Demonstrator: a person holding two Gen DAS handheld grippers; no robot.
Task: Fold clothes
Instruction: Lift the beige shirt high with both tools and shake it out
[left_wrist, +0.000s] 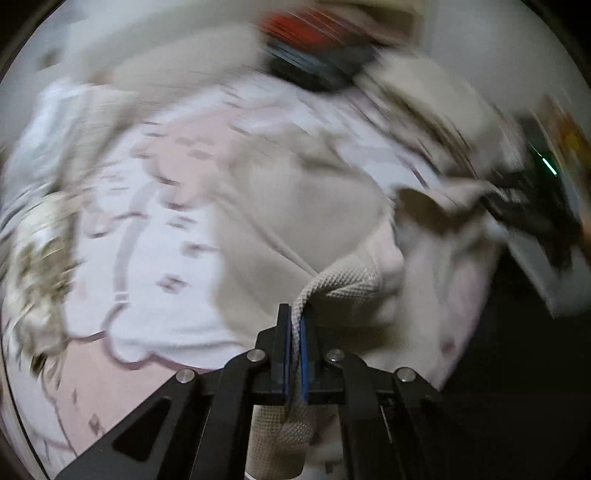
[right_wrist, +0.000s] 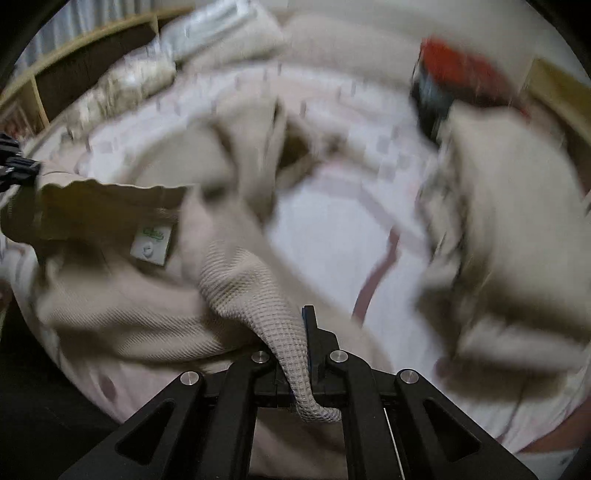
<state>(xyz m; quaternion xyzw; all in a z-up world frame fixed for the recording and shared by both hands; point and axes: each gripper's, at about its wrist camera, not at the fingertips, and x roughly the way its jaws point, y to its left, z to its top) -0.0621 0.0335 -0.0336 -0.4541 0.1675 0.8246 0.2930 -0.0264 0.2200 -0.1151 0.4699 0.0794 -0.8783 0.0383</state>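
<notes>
A beige waffle-knit garment (left_wrist: 295, 206) hangs stretched between both grippers above the bed. My left gripper (left_wrist: 294, 319) is shut on a bunched fold of it, and the cloth runs down between the blue pads. In the right wrist view the same garment (right_wrist: 122, 306) shows a white label (right_wrist: 151, 243) near its neckline. My right gripper (right_wrist: 297, 325) is shut on a twisted strip of the knit, which hides its left finger. Each gripper also appears in the other's view, as a dark blurred shape at the garment's far edge: the right gripper (left_wrist: 532, 210) and the left gripper (right_wrist: 26, 170).
Under the garment is a bed sheet (left_wrist: 155, 236) with a pink and white pattern. A red and dark stack of clothes (right_wrist: 454, 74) and a beige folded pile (right_wrist: 513, 221) lie on the bed. Pillows (right_wrist: 122, 85) and a wooden shelf (right_wrist: 74, 66) are behind. The dark floor (left_wrist: 498, 387) borders the bed.
</notes>
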